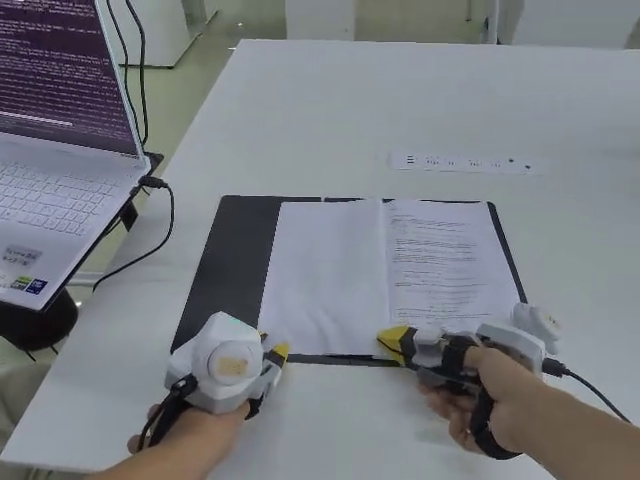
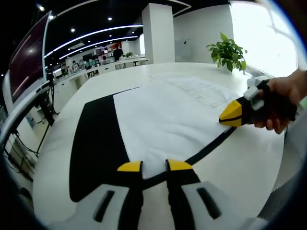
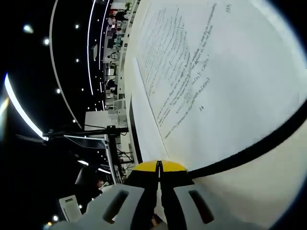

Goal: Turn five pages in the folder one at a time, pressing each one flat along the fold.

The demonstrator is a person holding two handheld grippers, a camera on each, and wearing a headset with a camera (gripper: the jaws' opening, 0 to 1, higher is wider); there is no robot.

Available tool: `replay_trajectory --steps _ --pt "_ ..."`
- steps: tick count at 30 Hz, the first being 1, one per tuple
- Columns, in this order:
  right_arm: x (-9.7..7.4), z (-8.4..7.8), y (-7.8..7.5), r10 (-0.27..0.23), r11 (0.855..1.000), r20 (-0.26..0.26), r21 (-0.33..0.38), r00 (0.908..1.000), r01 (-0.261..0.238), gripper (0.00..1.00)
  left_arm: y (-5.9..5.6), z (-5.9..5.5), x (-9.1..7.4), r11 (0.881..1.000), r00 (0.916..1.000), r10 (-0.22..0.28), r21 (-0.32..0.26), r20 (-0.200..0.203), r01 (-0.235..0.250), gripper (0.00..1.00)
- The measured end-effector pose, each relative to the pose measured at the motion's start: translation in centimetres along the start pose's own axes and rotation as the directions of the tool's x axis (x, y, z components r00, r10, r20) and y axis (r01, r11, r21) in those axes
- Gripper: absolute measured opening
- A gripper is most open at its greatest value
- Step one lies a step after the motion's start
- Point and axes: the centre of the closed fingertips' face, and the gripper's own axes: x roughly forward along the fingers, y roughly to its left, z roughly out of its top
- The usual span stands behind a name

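Jaws of my left gripper stand a little apart, the yellow tips showing a narrow gap with nothing between them. Just ahead of those tips lies the near edge of the folder, open flat on the white table. Its black cover runs off ahead and to the left of this gripper, and the blank page spreads ahead and to the right. In the head view the tips sit at the near left corner of the paper. I cannot tell whether they touch the folder's edge. The left hand wraps the handle from below.

My right gripper has its jaws closed, the two yellow tips pressed together. In its own view the tips rest at the near edge of the paper. The printed page stretches away ahead of them, and the folder's black rim passes just to their right. I cannot tell whether a sheet is caught between the tips. In the head view they lie at the bottom edge close to the fold, pointing toward the left gripper and well apart from it. The right hand grips the handle behind.

Far ahead of both grippers, beyond the folder's far edge, a white power strip lies on the table. Off to the left of the left gripper an open laptop shows a lit screen of text, and a black cable trails from its side. In the left gripper view a potted plant stands far ahead and to the right.
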Motion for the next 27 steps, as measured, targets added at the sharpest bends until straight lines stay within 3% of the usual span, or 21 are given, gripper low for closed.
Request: replay_trajectory --steps 6,10,13,17,19,20,23,24,27 --pt "-1.2 -1.5 -0.6 -0.012 1.0 0.004 0.029 0.9999 0.012 0.0 0.0 0.0 0.0 1.0 1.0 0.0 -0.014 -0.008 0.0 0.17" --pt "-2.9 -3.3 0.0 0.013 0.999 0.004 0.03 0.9999 -0.013 0.0 0.0 0.0 0.0 1.0 0.9999 -0.003 -0.022 -0.014 0.003 0.17" --pt "-4.0 -3.8 0.0 0.022 0.999 0.018 0.035 0.9996 -0.023 0.0 0.1 0.1 0.0 0.999 0.9998 -0.001 -0.044 -0.02 0.0 0.17" --pt "-6.3 -3.8 0.7 0.016 1.0 0.098 -0.006 0.9951 -0.016 0.0 0.3 0.2 0.1 0.995 0.9989 -0.012 -0.095 -0.045 0.007 0.17" --pt "-7.6 -2.9 1.1 -0.002 0.999 0.188 -0.053 0.9821 0.012 0.0 0.2 0.0 -0.2 0.987 0.9958 -0.036 -0.161 -0.084 0.022 0.17" --pt "-8.5 -2.4 1.6 -0.005 0.996 0.239 -0.084 0.971 0.026 0.0 0.5 0.0 -0.5 0.982 0.9934 -0.035 -0.187 -0.109 0.014 0.16" --pt "-10.3 -1.2 3.1 0.014 0.993 0.285 -0.116 0.9583 0.021 0.0 0.9 2.0 -1.4 0.966 0.9991 -0.035 -0.256 -0.024 0.027 0.17" --pt "-11.2 -0.3 3.7 0.013 0.987 0.322 -0.157 0.9467 0.04 0.0 0.8 2.5 -1.8 0.963 0.9991 -0.041 -0.266 -0.01 0.037 0.18" --pt "-13.0 0.4 5.6 0.016 0.952 0.356 -0.291 0.9342 0.095 0.0 0.4 4.0 -3.5 0.96 0.9973 -0.07 -0.269 0.021 0.073 0.2"
